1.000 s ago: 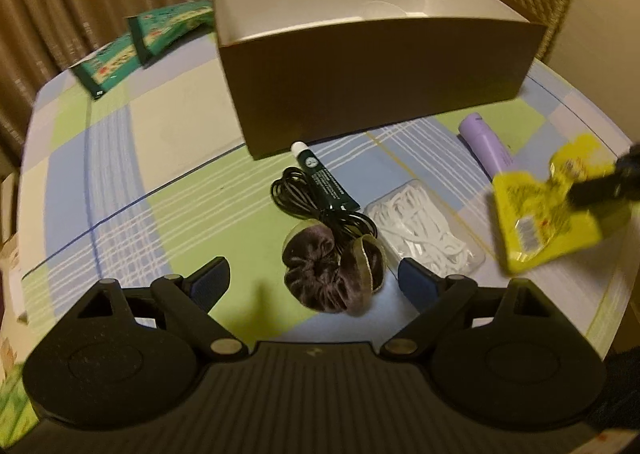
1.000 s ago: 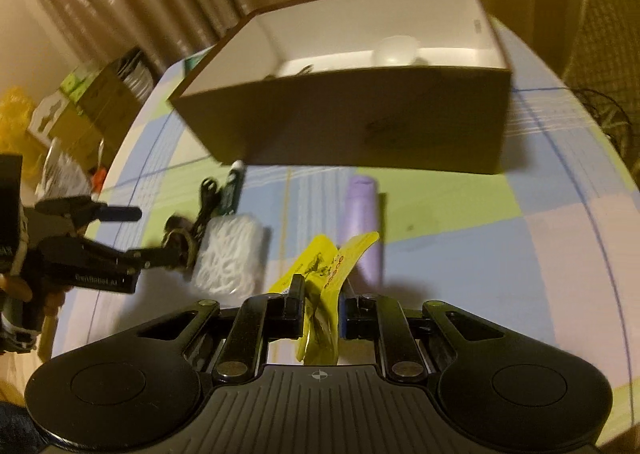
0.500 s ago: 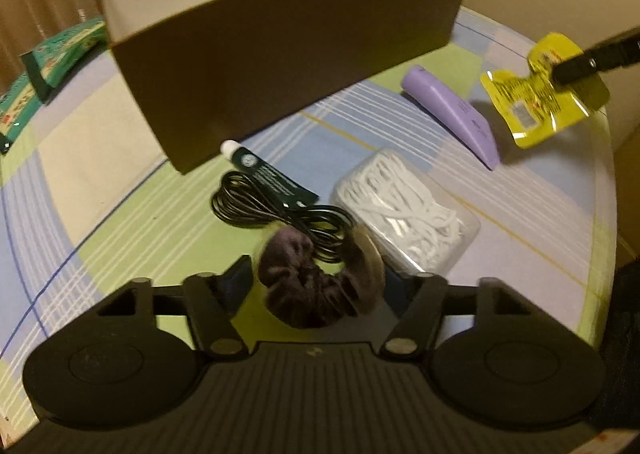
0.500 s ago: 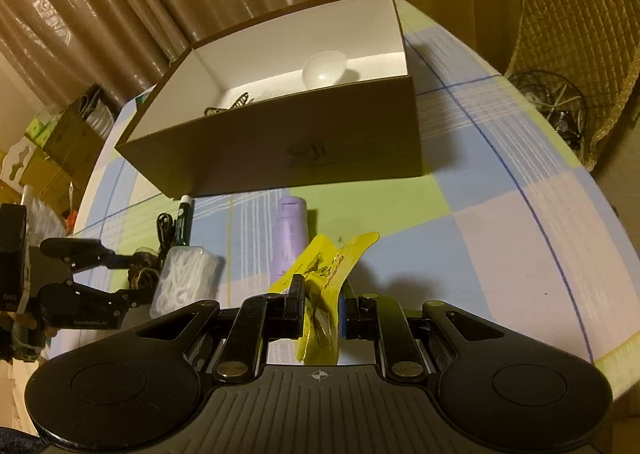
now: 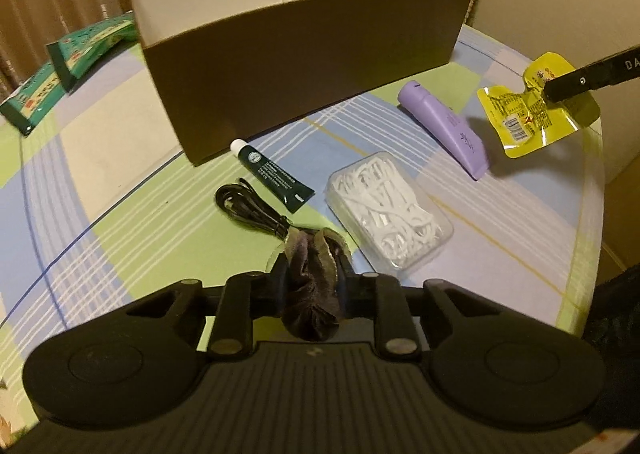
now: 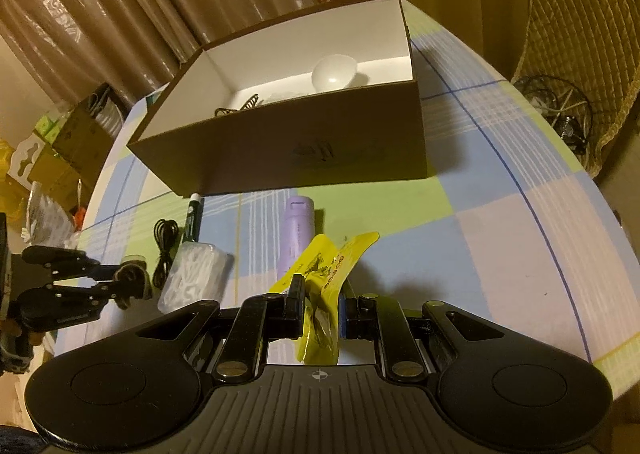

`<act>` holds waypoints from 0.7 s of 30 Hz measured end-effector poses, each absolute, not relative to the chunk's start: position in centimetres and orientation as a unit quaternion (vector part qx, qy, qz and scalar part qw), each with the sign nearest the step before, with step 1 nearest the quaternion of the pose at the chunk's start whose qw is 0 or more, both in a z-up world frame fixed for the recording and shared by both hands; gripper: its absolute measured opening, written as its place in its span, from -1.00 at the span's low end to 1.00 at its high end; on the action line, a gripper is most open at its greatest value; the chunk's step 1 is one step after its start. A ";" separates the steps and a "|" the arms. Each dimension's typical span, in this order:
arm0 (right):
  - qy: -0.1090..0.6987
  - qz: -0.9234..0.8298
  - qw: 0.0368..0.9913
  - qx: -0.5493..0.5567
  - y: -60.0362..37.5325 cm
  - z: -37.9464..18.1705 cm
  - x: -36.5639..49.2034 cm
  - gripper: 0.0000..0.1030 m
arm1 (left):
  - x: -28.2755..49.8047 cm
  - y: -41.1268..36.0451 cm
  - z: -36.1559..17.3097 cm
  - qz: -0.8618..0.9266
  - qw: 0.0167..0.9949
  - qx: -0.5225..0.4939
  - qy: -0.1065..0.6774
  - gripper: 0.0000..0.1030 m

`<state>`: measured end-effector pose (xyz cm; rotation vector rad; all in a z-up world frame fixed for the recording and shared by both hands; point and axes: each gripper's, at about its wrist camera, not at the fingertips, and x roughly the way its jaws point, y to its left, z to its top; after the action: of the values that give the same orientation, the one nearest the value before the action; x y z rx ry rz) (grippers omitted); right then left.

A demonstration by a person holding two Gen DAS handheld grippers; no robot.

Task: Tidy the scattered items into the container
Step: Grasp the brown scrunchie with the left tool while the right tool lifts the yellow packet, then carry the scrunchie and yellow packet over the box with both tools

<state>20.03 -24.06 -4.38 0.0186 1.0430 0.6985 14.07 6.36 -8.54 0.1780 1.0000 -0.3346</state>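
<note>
Two tools clamped: left tool (image 5: 311,281) half-hiding scrunchie (image 5: 312,286), right tool (image 6: 320,304) crumpling yellow packet (image 6: 324,278).

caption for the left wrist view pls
Left gripper shut on a scrunchie; cable, tube and box ahead.

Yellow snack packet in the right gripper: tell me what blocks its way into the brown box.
Nothing visible does. The yellow foil snack packet is held above the table, the brown cardboard box stands open-topped beyond it, and only the lilac tube lies flat on the cloth between them, below the path.
</note>
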 end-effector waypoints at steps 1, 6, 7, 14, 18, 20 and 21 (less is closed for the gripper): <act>0.487 0.328 0.810 0.009 -24.1 -4.3 20.0 -0.77 | 13.8 6.4 -8.2 -0.157 0.862 0.083 0.474 -0.64; 0.478 0.336 0.811 0.012 -24.4 -3.5 19.9 -0.77 | 12.4 6.2 -6.2 -0.149 0.874 0.078 0.456 -0.67; 0.477 0.338 0.812 0.012 -24.4 -3.3 19.9 -0.77 | 12.1 6.1 -5.8 -0.147 0.877 0.078 0.451 -0.67; 0.457 0.358 0.814 0.009 -24.7 -1.5 20.5 -0.77 | 11.8 5.8 -2.5 -0.143 0.892 0.078 0.422 -0.67; 0.442 0.368 0.818 0.011 -24.7 -0.3 21.4 -0.77 | 12.6 5.6 -0.7 -0.141 0.899 0.080 0.406 -0.67; 0.434 0.372 0.821 0.011 -24.7 0.3 21.9 -0.77 | 13.2 5.6 0.0 -0.141 0.903 0.078 0.398 -0.67; 0.430 0.374 0.822 0.010 -24.7 0.6 22.1 -0.77 | 13.5 5.5 0.2 -0.141 0.904 0.077 0.395 -0.67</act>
<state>22.14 -24.67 0.55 0.0215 0.9148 0.7950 13.50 5.52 0.23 0.1593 0.8167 -0.2918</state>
